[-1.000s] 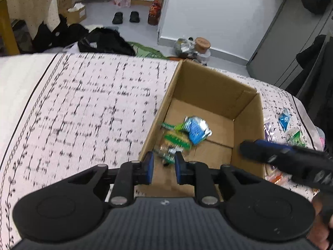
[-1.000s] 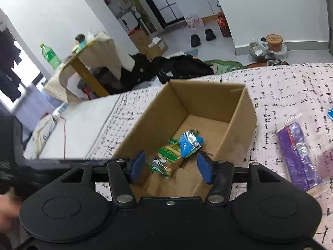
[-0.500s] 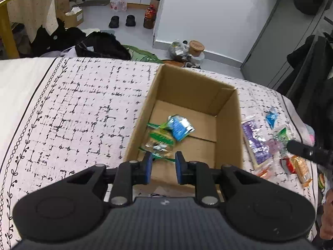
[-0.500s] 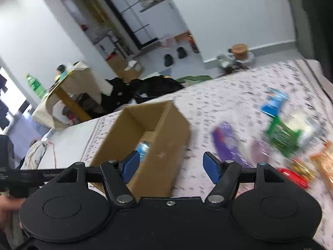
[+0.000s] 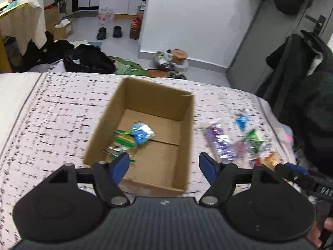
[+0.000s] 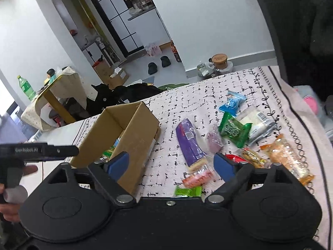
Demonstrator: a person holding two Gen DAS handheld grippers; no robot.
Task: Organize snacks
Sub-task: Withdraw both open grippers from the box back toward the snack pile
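An open cardboard box (image 5: pixel 183 137) (image 6: pixel 137 137) stands on the patterned cloth, with a blue packet (image 5: pixel 141 133) and green packets (image 5: pixel 122 141) lying inside. Loose snacks lie to its right: a purple packet (image 6: pixel 188 143), a green one (image 6: pixel 234 130), a blue one (image 6: pixel 232 103), an orange one (image 6: pixel 288 156) and a pink one (image 6: pixel 197 178). My left gripper (image 5: pixel 164 165) hangs above the box's near wall, its jaws opening with nothing between them. My right gripper (image 6: pixel 172 165) is over the loose pile, its jaws opening too, empty, with the purple packet's end below the gap.
The cloth (image 5: pixel 52 112) covers a bed whose far edge drops to a floor with dark bags (image 5: pixel 87 58), slippers and a jar. Dark coats (image 5: pixel 301 79) hang at the right. A small green packet (image 6: pixel 187 191) lies nearest me. A hand (image 6: pixel 12 187) holds the left tool.
My left gripper pulled back and up from the box and spread its jaws. My right gripper swung right from the box to the loose snacks, its jaws widening.
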